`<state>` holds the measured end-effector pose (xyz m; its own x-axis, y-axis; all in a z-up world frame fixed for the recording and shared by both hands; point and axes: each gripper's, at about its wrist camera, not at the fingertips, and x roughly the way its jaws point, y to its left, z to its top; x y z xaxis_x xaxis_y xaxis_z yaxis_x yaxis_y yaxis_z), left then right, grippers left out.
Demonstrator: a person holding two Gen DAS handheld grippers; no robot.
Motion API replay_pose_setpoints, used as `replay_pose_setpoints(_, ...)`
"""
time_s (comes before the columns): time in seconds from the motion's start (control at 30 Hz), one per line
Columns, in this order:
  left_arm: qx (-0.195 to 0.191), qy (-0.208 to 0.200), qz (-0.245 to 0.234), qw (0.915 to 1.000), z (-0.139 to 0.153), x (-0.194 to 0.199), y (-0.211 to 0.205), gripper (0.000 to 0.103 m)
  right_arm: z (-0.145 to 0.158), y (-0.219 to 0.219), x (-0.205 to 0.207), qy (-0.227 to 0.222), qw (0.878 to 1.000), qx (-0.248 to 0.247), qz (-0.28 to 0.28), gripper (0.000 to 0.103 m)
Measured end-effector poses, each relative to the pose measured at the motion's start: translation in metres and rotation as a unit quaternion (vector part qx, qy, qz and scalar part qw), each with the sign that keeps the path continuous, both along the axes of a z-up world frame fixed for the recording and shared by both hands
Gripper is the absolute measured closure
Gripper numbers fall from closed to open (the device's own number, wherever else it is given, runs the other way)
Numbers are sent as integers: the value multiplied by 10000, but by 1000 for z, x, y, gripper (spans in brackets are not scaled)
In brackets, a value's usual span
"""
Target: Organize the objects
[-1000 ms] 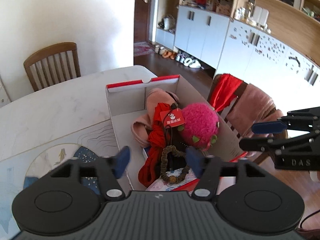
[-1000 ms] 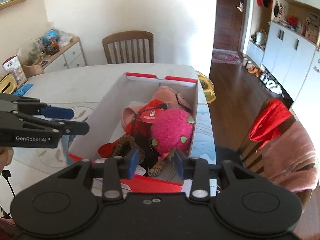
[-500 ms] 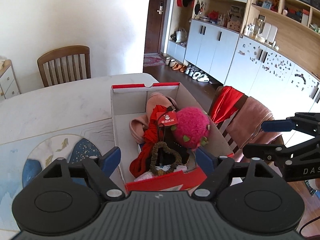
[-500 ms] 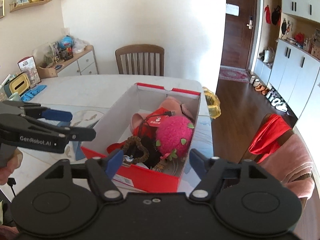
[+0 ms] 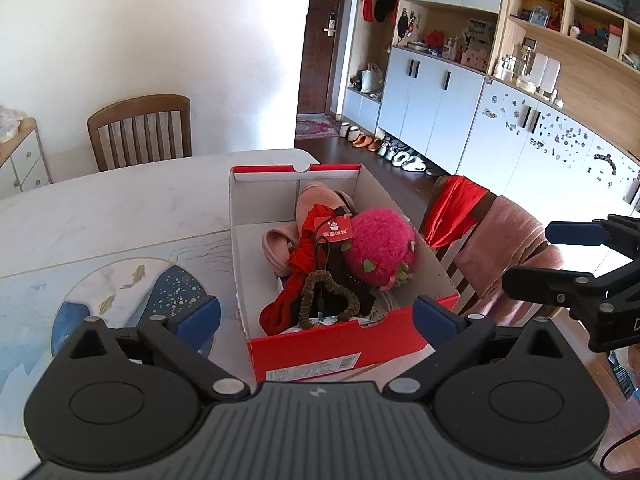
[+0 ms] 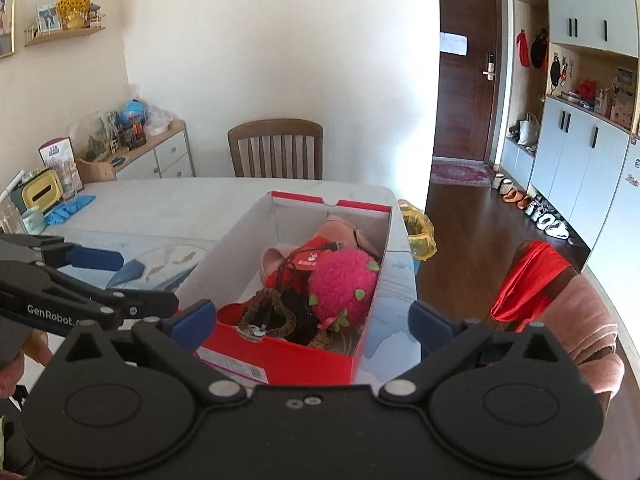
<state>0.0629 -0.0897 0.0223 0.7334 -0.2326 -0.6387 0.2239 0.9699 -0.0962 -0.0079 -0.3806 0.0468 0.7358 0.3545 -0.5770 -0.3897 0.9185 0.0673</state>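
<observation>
A red shoebox (image 5: 320, 346) (image 6: 288, 354) with a white inside stands on the marble table. It holds a pink plush strawberry (image 5: 380, 250) (image 6: 344, 284), a pink slipper (image 5: 276, 248), red cloth with a tag (image 5: 334, 229), a brown bead bracelet (image 5: 308, 300) (image 6: 256, 308) and a black cable. My left gripper (image 5: 316, 316) (image 6: 132, 280) hovers short of the box's near end, its jaws opening wide with nothing held between them. My right gripper (image 6: 313, 320) (image 5: 540, 258) stands just to its right, jaws also opening and holding nothing.
A blue and white placemat (image 5: 120, 292) lies left of the box. A chair draped with red and pink cloth (image 5: 500, 232) stands right of the table, a wooden chair (image 6: 276, 148) at its far side. A yellow-lined bin (image 6: 418, 228) sits on the floor.
Both grippers have drawn back from over the box and their jaws have spread wide. The box's red near wall has come into sight in both views.
</observation>
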Motion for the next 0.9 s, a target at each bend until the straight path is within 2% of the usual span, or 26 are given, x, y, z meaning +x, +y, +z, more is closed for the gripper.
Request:
replay_pose_setpoints(0.53,233,44,254,9994,-7,-1,-3,0,-6,-3,-1,75,10000,36,32,1)
replay_pose_setpoints(0.9,252,12,304,9992,-6,0,-2,0,-7,-2,-1,98,9999,38,17,1)
